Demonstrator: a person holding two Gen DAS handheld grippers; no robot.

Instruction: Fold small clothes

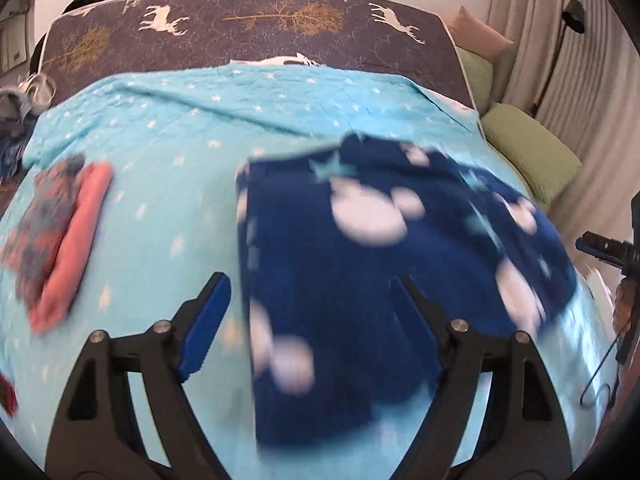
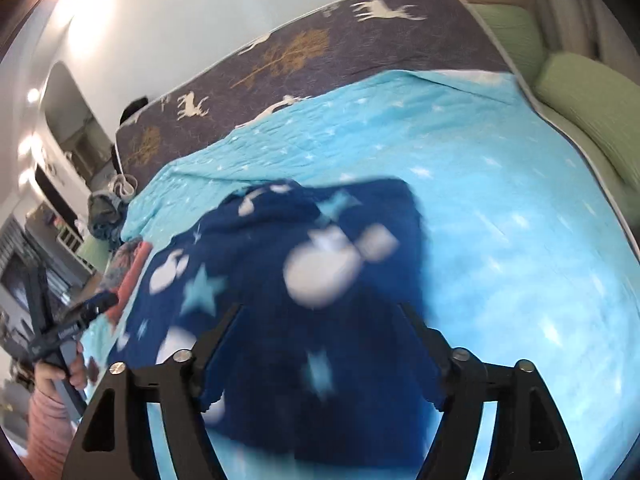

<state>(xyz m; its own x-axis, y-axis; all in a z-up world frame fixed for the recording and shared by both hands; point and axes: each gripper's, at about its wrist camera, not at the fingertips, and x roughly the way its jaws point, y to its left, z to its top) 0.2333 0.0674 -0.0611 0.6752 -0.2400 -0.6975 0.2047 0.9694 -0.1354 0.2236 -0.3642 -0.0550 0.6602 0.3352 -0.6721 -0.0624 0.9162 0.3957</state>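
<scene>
Left wrist view, blurred by motion: the left gripper (image 1: 314, 312) has its jaws spread wide with nothing pinched between them. Its right finger lies over the near left part of a navy garment (image 1: 360, 280) printed with white blobs and pale stars; its left finger, with a blue pad, hangs over the bare turquoise quilt (image 1: 180, 152). The garment lies flat on the quilt, ahead and to the right of this gripper, with a straight left edge running away from the camera and its width spreading off to the right. A folded pile (image 1: 60, 236) of red and grey-patterned clothes sits well apart on the left. Part of the right gripper (image 1: 608, 250) shows at the far right edge. Right wrist view, also blurred: the right gripper (image 2: 318, 318) has its jaws standing wide too, holding nothing. The garment (image 2: 280, 280) lies directly ahead of and under the fingers, stretching from there toward the upper left, where the pile (image 2: 128, 264) peeks out beside it. The left gripper (image 2: 76, 328) appears at the left edge, held in a hand (image 2: 60, 372) with a pink sleeve. Judging by both views, the garment lies crosswise between the two grippers, each nearest its own side, so the next fold probably calls for both to pinch the near edge and carry it away from the person.
</scene>
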